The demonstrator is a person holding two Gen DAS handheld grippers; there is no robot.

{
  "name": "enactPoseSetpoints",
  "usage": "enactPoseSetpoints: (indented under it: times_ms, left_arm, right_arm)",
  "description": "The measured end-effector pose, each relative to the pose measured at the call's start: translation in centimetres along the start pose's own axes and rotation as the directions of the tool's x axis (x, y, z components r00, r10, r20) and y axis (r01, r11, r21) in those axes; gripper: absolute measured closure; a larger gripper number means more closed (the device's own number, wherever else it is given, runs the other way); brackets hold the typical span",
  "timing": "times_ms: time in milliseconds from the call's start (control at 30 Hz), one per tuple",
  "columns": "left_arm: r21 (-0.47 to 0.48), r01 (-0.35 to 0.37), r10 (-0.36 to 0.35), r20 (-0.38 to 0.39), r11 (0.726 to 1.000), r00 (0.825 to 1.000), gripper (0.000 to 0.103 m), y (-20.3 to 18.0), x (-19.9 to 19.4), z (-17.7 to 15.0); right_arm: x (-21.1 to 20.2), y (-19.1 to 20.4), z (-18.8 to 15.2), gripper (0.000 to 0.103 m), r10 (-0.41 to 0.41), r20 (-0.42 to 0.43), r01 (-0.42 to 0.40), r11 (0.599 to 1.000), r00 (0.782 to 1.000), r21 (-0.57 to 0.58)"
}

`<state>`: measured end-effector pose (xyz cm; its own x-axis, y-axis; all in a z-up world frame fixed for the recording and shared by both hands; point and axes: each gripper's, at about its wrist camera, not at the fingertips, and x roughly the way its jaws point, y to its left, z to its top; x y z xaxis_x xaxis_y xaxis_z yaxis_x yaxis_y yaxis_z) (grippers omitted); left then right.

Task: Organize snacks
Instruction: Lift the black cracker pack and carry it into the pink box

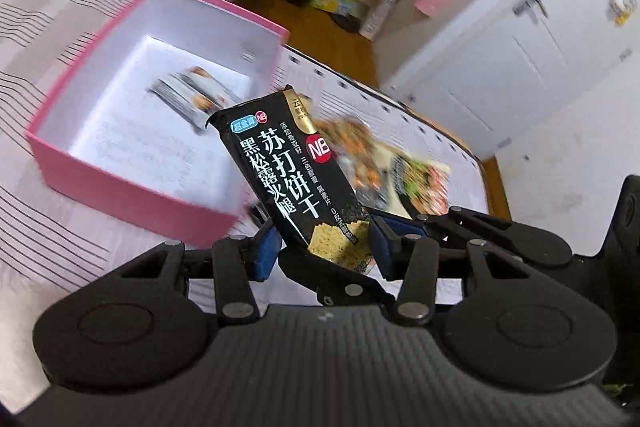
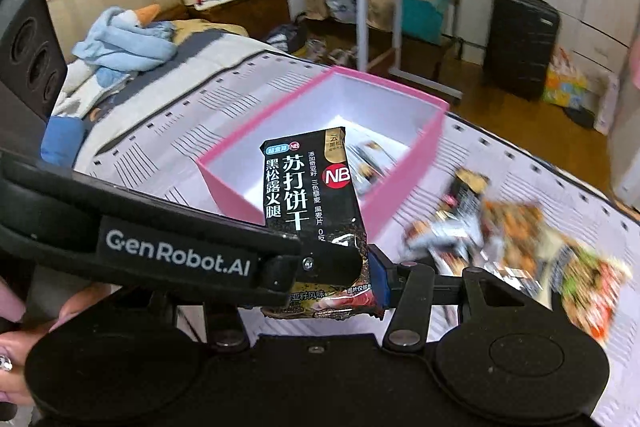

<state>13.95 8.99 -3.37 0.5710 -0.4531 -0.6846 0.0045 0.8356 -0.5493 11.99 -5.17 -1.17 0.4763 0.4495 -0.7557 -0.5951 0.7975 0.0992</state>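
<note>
— Holding what, these grippers?
— The left gripper [image 1: 325, 251] and the right gripper [image 2: 336, 283] both clamp one black cracker packet [image 1: 288, 171], up above the bed [image 1: 60, 247], beside the pink box [image 1: 120, 187]

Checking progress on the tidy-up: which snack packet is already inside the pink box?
The silvery packet lying on the pink box's white floor. The black cracker packet is held up in the grippers, and the colourful packets lie outside on the bed.

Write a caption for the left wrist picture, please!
Left gripper holds a black cracker packet above the striped bed cover, beside a pink box with one snack inside.
</note>
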Motion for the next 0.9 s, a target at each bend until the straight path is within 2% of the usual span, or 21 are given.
enactPoseSetpoints:
  times_ms: [400, 500, 800, 900]
  left_arm:
    - [-0.099, -0.126, 0.122, -0.047, 0.987, 0.991, 0.056, 7.6, 6.2, 7.6]
    - [-0.125, -0.155, 0.146, -0.078, 0.98, 0.986, 0.056, 9.3, 7.9, 8.6]
    - [-0.237, -0.201, 0.151, -0.212, 0.95, 0.966, 0.056, 13.4, 11.7, 9.9]
    - [-0.229, -0.212, 0.159, -0.229, 0.95, 0.96, 0.056, 14.0, 12.5, 10.0]
  right_arm:
    - [11.5, -1.7, 5.5, 0.047, 0.101, -0.048, -0.101, 0.995, 0.994, 0.016]
    - [13.9, -2.0, 6.2, 0.047, 0.129, -0.076, -0.129, 0.992, 0.989, 0.011]
    - [18.6, -2.7, 6.5, 0.047, 0.196, -0.197, -0.197, 0.98, 0.961, 0.01]
    - [19.5, -2.6, 6.6, 0.047, 0.19, -0.219, -0.195, 0.981, 0.957, 0.0]
